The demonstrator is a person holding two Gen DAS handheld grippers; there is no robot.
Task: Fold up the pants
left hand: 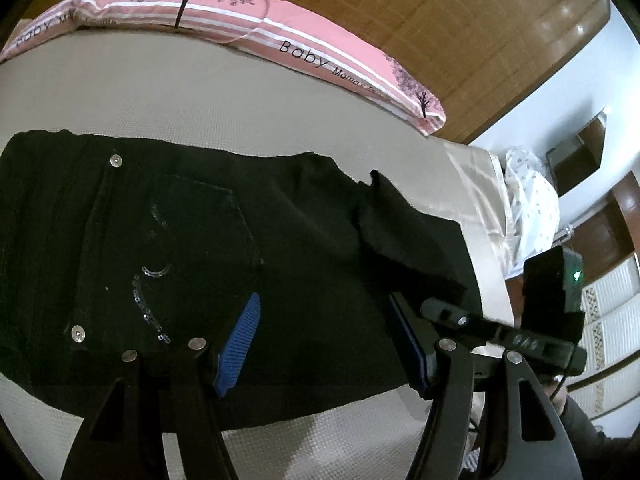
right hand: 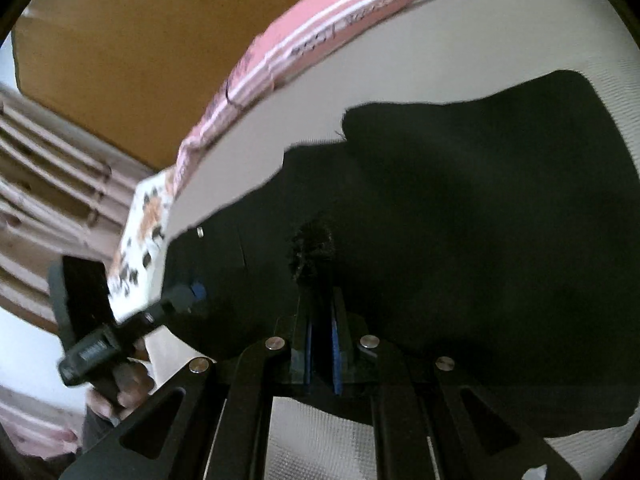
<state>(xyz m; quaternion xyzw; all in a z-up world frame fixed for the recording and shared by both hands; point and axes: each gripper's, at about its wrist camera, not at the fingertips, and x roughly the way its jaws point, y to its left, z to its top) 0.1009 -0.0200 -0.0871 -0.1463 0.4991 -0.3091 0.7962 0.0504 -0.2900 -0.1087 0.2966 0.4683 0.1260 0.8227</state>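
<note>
Black pants (left hand: 208, 248) with a sequinned back pocket and metal rivets lie on the beige bed (left hand: 180, 100). My left gripper (left hand: 324, 312) is open just above them, its blue pads (left hand: 240, 340) spread wide over the seat area. A raised fold of black fabric (left hand: 400, 232) stands at the right of this view, where the right gripper (left hand: 460, 316) reaches in. In the right wrist view, my right gripper (right hand: 320, 300) is shut on a bunch of the black pants fabric (right hand: 312, 248). The pants (right hand: 480, 220) fill most of that view. The left gripper (right hand: 180, 296) shows at its left.
A pink pillow printed with trees and "Baby" (left hand: 280, 40) lies along the far edge of the bed, against a wooden headboard (left hand: 440, 20). A white spotted cloth (left hand: 528, 200) hangs at the bed's right end. A flowered cloth (right hand: 140, 240) lies past the bed's edge.
</note>
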